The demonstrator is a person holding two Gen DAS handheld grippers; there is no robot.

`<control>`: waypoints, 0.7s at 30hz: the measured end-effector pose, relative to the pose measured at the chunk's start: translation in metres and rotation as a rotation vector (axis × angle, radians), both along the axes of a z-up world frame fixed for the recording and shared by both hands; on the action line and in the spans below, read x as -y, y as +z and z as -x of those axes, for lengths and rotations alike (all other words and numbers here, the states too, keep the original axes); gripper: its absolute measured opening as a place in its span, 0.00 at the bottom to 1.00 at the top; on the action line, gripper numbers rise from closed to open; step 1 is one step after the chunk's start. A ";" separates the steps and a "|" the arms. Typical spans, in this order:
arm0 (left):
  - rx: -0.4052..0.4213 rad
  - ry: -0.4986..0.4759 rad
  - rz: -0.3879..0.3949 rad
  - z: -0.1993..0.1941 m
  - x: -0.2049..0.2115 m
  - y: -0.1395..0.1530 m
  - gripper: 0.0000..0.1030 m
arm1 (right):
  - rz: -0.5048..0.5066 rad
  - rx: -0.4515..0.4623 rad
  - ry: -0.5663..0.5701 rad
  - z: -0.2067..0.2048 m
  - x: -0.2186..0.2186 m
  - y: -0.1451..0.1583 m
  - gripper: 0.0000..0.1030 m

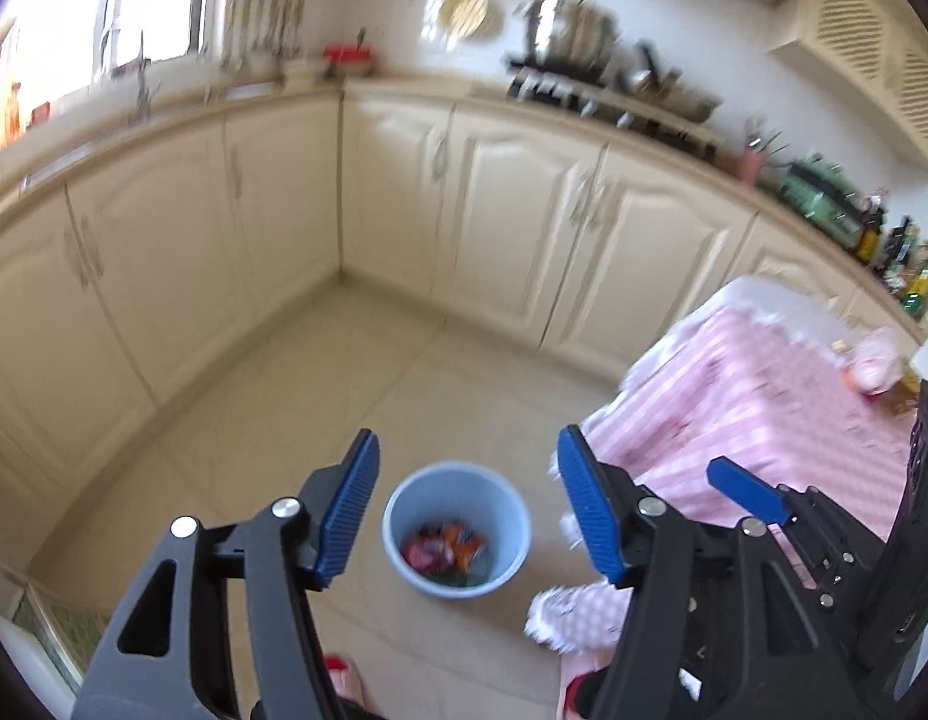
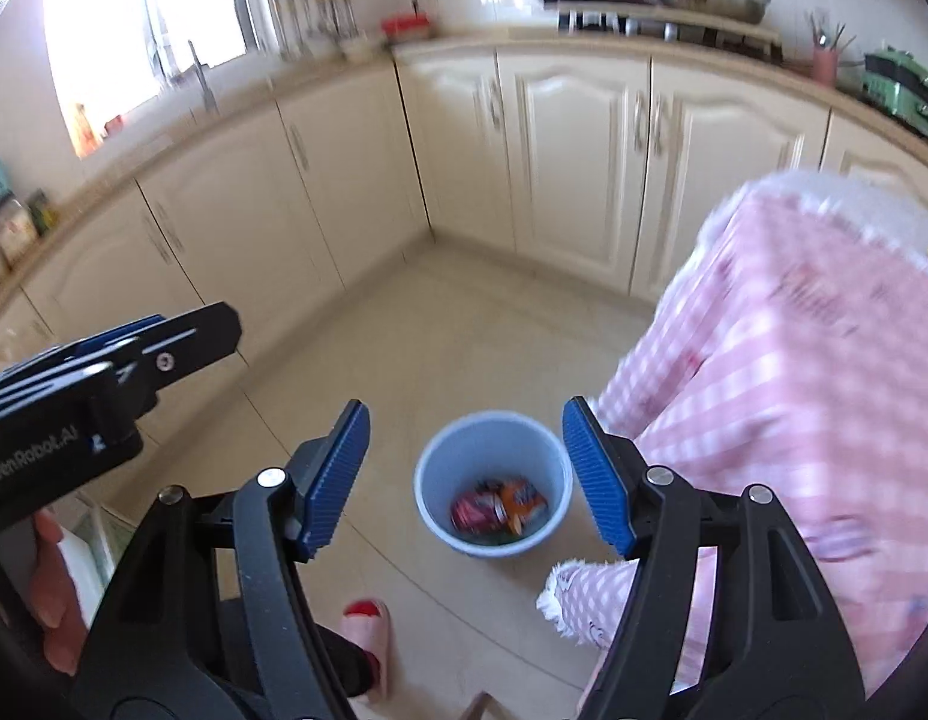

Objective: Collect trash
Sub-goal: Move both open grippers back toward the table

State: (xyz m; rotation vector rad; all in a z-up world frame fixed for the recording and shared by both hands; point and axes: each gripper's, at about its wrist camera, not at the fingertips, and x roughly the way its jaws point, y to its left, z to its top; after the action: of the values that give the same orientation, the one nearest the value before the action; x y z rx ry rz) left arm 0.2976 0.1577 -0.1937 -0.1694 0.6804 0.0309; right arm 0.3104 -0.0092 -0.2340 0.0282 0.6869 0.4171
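Observation:
A light blue bin (image 1: 458,531) stands on the tiled floor beside the table; it also shows in the right wrist view (image 2: 493,486). In it lie a red can (image 2: 478,510), an orange wrapper (image 2: 523,501) and other scraps. My left gripper (image 1: 469,510) is open and empty, held high above the bin. My right gripper (image 2: 466,468) is open and empty, also above the bin. The right gripper shows at the right of the left wrist view (image 1: 745,489). The left gripper shows at the left of the right wrist view (image 2: 134,354).
A table with a pink checked cloth (image 2: 793,360) stands to the right of the bin, with small items at its far corner (image 1: 877,369). Cream cabinets (image 1: 511,204) line the back and left. A foot in a pink slipper (image 2: 368,630) is near the bin.

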 end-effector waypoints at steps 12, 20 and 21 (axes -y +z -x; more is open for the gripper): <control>0.082 -0.270 -0.052 -0.009 0.152 0.057 0.63 | -0.065 0.173 -0.340 0.029 0.184 0.061 0.68; 0.034 -0.564 -0.082 -0.050 0.297 0.046 0.63 | -0.100 0.148 -0.620 0.033 0.331 0.051 0.70; 0.029 -0.596 -0.075 -0.055 0.314 0.044 0.63 | -0.102 0.146 -0.645 0.032 0.345 0.050 0.70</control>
State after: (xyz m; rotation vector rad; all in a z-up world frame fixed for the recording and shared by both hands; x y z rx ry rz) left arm 0.3527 -0.1559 -0.1499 0.1096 0.6779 -0.5160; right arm 0.2785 -0.3545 -0.1837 0.3051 0.4779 -0.1660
